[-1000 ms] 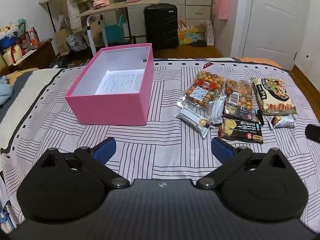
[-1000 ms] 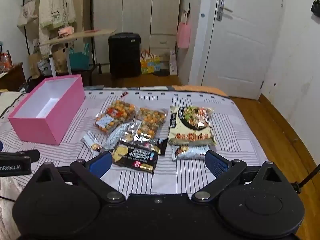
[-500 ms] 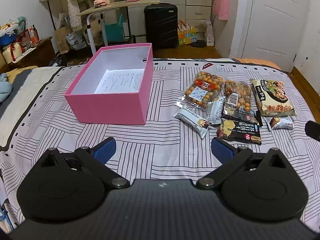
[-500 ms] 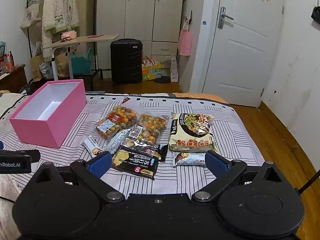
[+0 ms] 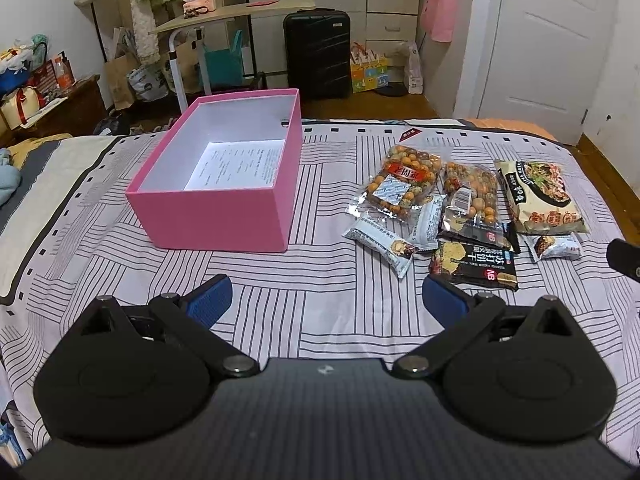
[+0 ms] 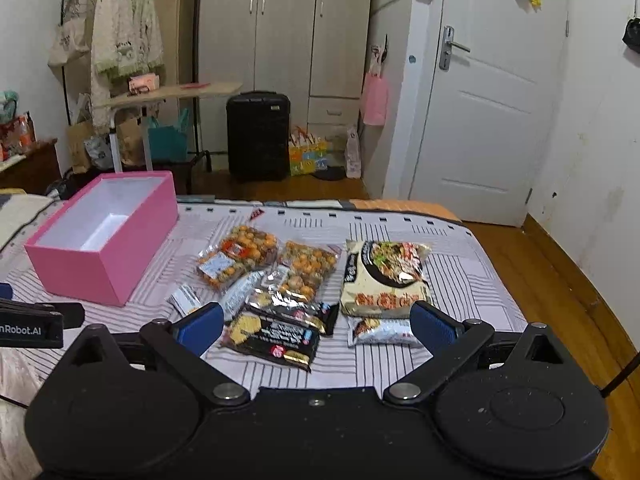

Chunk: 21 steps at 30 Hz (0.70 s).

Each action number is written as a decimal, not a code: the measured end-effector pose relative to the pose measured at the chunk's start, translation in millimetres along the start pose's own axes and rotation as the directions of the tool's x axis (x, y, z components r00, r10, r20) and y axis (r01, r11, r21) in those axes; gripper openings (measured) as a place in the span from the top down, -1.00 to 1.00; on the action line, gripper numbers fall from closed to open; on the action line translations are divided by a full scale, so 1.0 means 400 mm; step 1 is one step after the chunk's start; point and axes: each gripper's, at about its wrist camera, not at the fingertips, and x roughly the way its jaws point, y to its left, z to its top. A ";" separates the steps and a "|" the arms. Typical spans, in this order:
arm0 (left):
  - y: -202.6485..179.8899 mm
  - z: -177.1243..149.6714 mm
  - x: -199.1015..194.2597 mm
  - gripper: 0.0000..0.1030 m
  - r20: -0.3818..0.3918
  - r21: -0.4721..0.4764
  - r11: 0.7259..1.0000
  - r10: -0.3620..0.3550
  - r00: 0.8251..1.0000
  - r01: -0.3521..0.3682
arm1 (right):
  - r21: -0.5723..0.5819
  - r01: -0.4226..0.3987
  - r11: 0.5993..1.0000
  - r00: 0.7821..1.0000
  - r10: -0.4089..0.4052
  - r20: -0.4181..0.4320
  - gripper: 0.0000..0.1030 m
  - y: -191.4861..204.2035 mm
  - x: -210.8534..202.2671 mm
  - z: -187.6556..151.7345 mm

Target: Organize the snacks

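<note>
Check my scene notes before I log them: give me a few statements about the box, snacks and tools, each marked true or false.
1. The pink box holds several snack packets. False: only a printed sheet lies inside.
2. The left tool is open and holds nothing. True.
3. The noodle packet lies on the box's side of the snack pile. False: it is on the side away from the box.
4. The right tool is open above the black cracker packet. True.
</note>
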 end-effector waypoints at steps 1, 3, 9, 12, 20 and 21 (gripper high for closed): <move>0.001 0.003 -0.003 -1.00 0.005 0.000 1.000 -0.004 1.000 0.004 | -0.004 -0.003 1.000 1.000 0.003 0.014 -0.96 -0.003 -0.002 0.004; 0.000 0.013 -0.009 -1.00 0.023 0.011 1.000 -0.016 1.000 0.016 | -0.011 -0.020 1.000 0.999 0.021 0.045 -0.96 -0.010 0.002 0.005; -0.009 0.058 0.025 -0.99 0.039 0.024 0.995 -0.099 0.994 0.098 | 0.012 -0.119 0.993 0.992 0.118 0.035 -0.96 -0.068 0.114 -0.004; -0.033 0.080 0.085 -0.94 -0.009 0.057 0.987 -0.153 0.988 0.153 | 0.075 -0.229 0.971 0.972 0.232 -0.039 -0.93 -0.097 0.199 -0.041; -0.151 0.082 0.284 -0.58 -0.138 0.119 0.937 -0.311 0.940 0.327 | 0.070 -0.350 0.934 0.929 0.356 -0.104 -0.76 -0.075 0.370 -0.159; -0.166 0.080 0.308 -0.49 -0.157 0.127 0.932 -0.318 0.935 0.339 | 0.055 -0.354 0.934 0.927 0.358 -0.109 -0.75 -0.072 0.388 -0.170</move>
